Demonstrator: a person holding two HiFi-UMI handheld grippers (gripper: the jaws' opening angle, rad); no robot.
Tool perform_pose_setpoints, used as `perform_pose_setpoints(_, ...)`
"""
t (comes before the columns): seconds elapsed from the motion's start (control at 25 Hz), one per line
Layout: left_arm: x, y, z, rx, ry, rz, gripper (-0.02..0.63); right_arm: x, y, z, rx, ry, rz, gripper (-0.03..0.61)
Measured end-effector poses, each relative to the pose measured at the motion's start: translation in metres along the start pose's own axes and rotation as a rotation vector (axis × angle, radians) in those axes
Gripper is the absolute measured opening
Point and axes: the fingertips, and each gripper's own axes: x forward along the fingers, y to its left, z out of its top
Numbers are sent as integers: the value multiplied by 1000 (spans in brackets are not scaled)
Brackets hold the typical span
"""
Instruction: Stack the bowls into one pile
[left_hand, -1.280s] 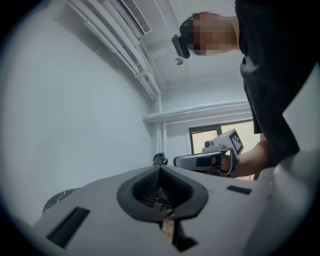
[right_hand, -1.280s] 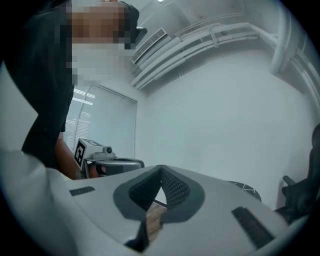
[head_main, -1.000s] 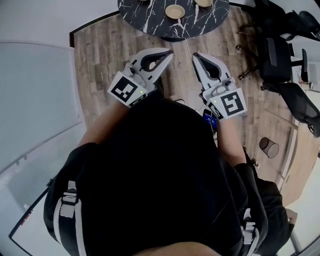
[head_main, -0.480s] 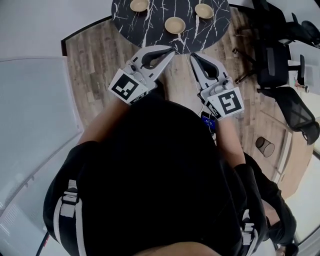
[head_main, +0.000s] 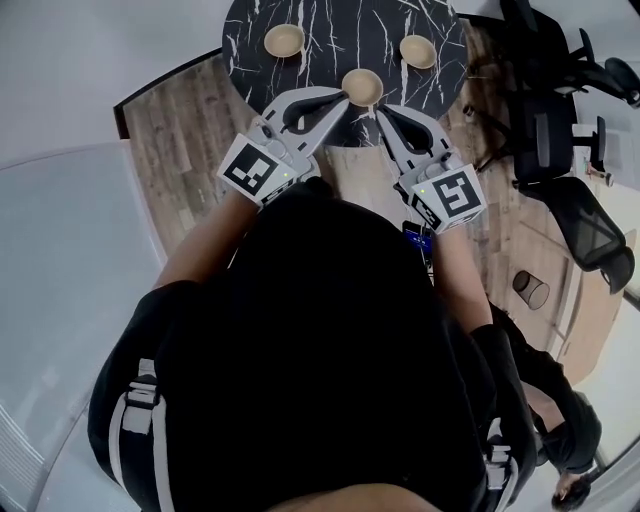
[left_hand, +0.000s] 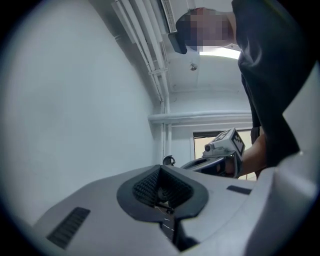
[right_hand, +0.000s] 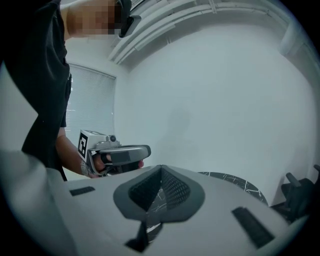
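- Black marble-veined round table (head_main: 330, 30) stands at 12 o'clock from the person in the head view. Its near edge lies right at both gripper tips.
- Three shallow round wooden bowls sit apart on it, unstacked. The far-left bowl (head_main: 284, 40) is at 11 o'clock and the far-right bowl (head_main: 417, 50) at 1 o'clock. The nearest bowl (head_main: 362, 86) is at 12 o'clock by the near rim, between the two tips.
- The left gripper (head_main: 338, 101) is clenched on nothing, and its own view (left_hand: 161, 171) shows the pads meeting. The right gripper (head_main: 384, 113) is likewise pressed together and empty (right_hand: 161, 171).
- Brown wood-plank floor (head_main: 190, 130) lies open at 10 o'clock. Black office chairs (head_main: 545, 110) crowd 2 o'clock, and a small dark round bin (head_main: 530, 290) sits at 3 o'clock.
- Only the right gripper view catches the table's rim (right_hand: 235, 180) (a thin sliver at 4 o'clock), with the left gripper (right_hand: 142, 151) at 9 o'clock.
- The left gripper view gives pale wall (left_hand: 75, 100), ceiling pipes (left_hand: 145, 45) and the right gripper (left_hand: 192, 164) at 3 o'clock; the bowls show in the head view alone.
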Motion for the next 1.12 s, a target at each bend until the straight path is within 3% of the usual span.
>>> perform_pose_setpoints(0.28,1,57,-10,-7,12,-38,5,54,-22,-5,39,39,-64,-2)
perform_pose_setpoints(0.56,3,81,-21,-25,24,-55,5,78,-31,-15,54,94,-87,-2)
perform_pose_setpoints(1.12,35,122,-21,-58,2,5,5,112,-109,-48,60,222,-90,-2)
